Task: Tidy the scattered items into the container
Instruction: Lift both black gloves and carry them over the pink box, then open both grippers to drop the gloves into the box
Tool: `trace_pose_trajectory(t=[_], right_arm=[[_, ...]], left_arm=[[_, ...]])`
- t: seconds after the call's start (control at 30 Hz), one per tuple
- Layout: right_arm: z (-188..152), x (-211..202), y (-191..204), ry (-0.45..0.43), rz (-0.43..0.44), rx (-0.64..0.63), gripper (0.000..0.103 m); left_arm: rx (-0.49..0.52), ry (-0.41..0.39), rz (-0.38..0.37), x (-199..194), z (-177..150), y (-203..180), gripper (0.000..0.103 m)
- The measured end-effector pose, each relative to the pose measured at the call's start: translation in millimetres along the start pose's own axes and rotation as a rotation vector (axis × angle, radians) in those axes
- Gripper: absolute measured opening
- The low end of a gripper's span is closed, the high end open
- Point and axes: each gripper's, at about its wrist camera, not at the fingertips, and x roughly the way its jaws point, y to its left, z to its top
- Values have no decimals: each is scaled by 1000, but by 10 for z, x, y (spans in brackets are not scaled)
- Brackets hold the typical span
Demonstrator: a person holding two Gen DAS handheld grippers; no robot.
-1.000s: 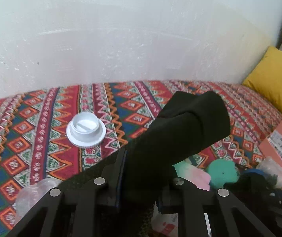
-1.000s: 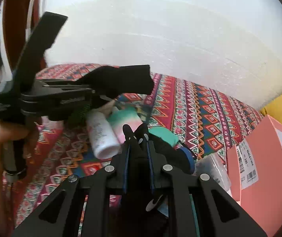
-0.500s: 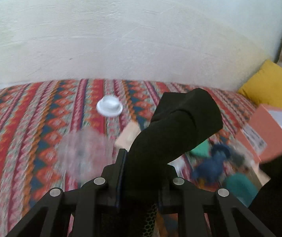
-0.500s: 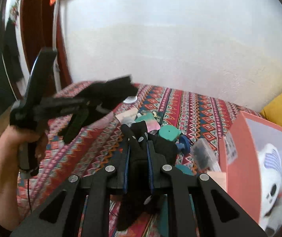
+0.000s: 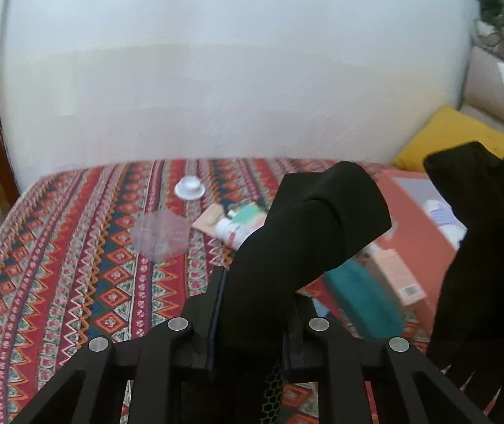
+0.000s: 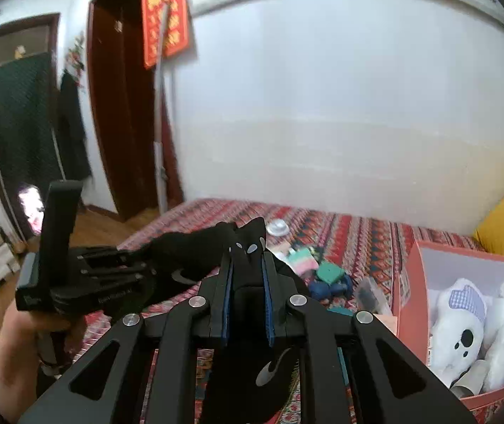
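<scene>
The left gripper (image 5: 252, 304) is clamped on a black garment (image 5: 308, 236), whose folded end rises forward and to the right above the patterned bedspread (image 5: 75, 247). The right gripper (image 6: 246, 272) is likewise clamped on black cloth with small white marks (image 6: 248, 247), and more of that cloth hangs below its fingers; whether both grippers grip one and the same piece cannot be told. In the right wrist view the left gripper is seen side-on, carried in a person's hand (image 6: 22, 339) over the near edge of the bed. The salmon-pink box (image 6: 411, 304) stands open on the bedspread to the right, with a white plush toy (image 6: 464, 325) lying inside it. Scattered on the cloth between the grippers and the box lie a white cap (image 5: 190, 187), a clear plastic lid (image 5: 160, 235), a white tube (image 5: 232, 231) and a teal item (image 5: 361, 296). A yellow cushion (image 5: 453, 137) leans against the wall beyond the box
</scene>
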Motion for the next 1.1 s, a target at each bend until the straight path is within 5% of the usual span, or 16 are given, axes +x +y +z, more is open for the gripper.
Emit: trace_pose_trajectory(t=[0.3, 0.53, 0.87, 1.1], right_arm=[[233, -1105, 185, -182, -2, -1, 15], [335, -1950, -252, -346, -144, 69, 15], [75, -2226, -1702, -380, -468, 265, 15], [-242, -1660, -2912, -265, -514, 419, 15]], left_arm=[[93, -130, -57, -652, 316, -688, 19], [168, -158, -189, -523, 644, -1543, 19], [257, -36, -357, 469, 932, -2850, 19], [191, 109, -365, 1556, 982, -3245, 20]])
